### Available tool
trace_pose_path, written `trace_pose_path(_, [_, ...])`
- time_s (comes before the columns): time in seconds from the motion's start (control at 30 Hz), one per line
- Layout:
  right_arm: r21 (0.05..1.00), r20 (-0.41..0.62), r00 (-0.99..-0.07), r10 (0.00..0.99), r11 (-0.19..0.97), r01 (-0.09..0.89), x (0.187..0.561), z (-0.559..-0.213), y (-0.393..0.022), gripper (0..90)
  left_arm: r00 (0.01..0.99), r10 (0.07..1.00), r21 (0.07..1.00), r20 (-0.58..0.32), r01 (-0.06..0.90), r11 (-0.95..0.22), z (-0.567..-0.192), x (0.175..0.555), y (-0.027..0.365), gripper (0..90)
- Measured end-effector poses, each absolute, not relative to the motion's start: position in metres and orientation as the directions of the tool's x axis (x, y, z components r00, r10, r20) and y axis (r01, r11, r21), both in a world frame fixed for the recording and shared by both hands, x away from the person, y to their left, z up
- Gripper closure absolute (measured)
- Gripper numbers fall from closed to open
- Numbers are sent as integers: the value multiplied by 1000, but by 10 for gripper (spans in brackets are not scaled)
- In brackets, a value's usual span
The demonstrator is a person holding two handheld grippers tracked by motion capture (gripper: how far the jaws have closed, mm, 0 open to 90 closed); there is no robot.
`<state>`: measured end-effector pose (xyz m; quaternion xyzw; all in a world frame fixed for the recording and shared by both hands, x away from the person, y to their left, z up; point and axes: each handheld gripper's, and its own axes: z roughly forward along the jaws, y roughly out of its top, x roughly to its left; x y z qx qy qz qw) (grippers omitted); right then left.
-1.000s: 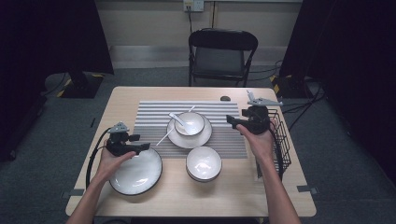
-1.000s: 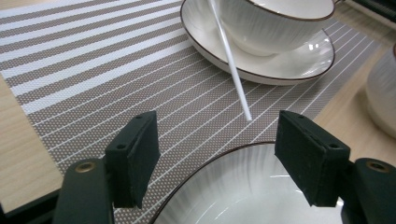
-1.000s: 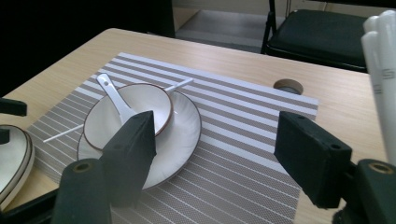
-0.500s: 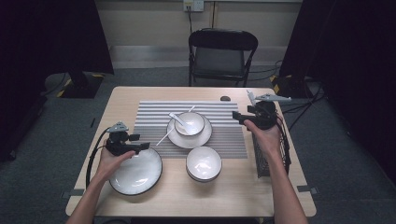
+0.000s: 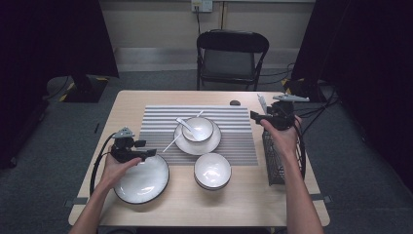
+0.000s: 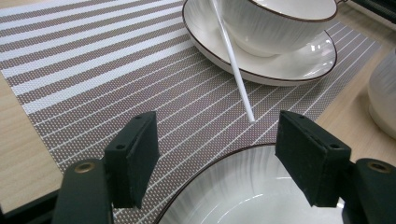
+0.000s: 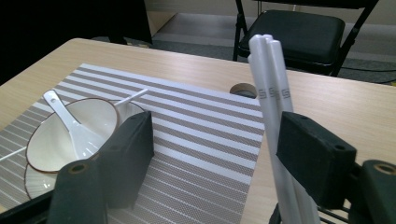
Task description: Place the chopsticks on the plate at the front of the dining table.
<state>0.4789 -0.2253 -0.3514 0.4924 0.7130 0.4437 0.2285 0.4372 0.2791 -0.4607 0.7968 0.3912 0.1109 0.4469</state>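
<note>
Between your left gripper (image 6: 219, 158) and the stacked bowl and plate (image 5: 197, 131) lies bare striped mat (image 5: 156, 122), crossed only by a thin white stick (image 6: 233, 65). The large plate (image 5: 142, 179) sits right under those jaws. Your right gripper (image 5: 263, 117) has clear mat leftward; the wire basket (image 5: 272, 161) blocks below.

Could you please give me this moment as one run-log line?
left gripper: jaws open over plate | right gripper: jaws open around chopsticks

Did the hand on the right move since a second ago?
Yes. The right gripper has moved away from the person, from beside the stacked bowl and plate toward the table's far edge, nearer the chair.
</note>
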Motion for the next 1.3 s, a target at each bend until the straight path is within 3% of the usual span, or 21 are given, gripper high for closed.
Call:
trace_pose_path(0.57, [840, 85, -393, 915, 146, 522, 484, -355, -226, 296, 681, 715, 803, -158, 510, -308, -458, 436, 276, 299])
trace_pose_path(0.97, [840, 76, -411, 908, 164, 517, 480, -354, -224, 444, 674, 720, 808, -165, 511, -293, -457, 436, 278, 297])
trace_pose_path(1.3, [843, 76, -431, 899, 173, 509, 473, -350, -223, 501, 673, 722, 807, -163, 511, -295, -457, 437, 279, 300])
